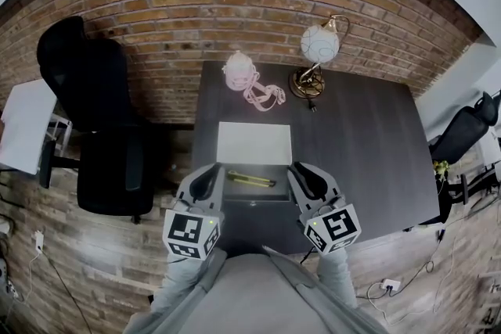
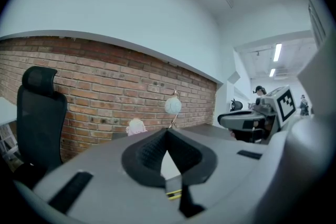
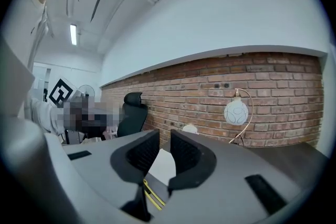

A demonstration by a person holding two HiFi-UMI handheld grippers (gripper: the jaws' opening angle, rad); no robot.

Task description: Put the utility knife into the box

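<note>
Utility knife [image 1: 250, 181] lies inside the open dark box [image 1: 258, 195] at the near edge of the desk [image 1: 360, 160], white lid [image 1: 254, 143] flipped back toward the far side. Left tongs [image 1: 205, 182] hover just beside the box's left end, tips together and empty; right tongs [image 1: 305, 180] hover just beside its right end, a narrow gap between the pads, nothing in it. Lamp [image 1: 319, 43] and a pink object [image 1: 239, 70] sit by the desk's far edge, and a black chair [image 1: 94, 90] stands off the left side.
</note>
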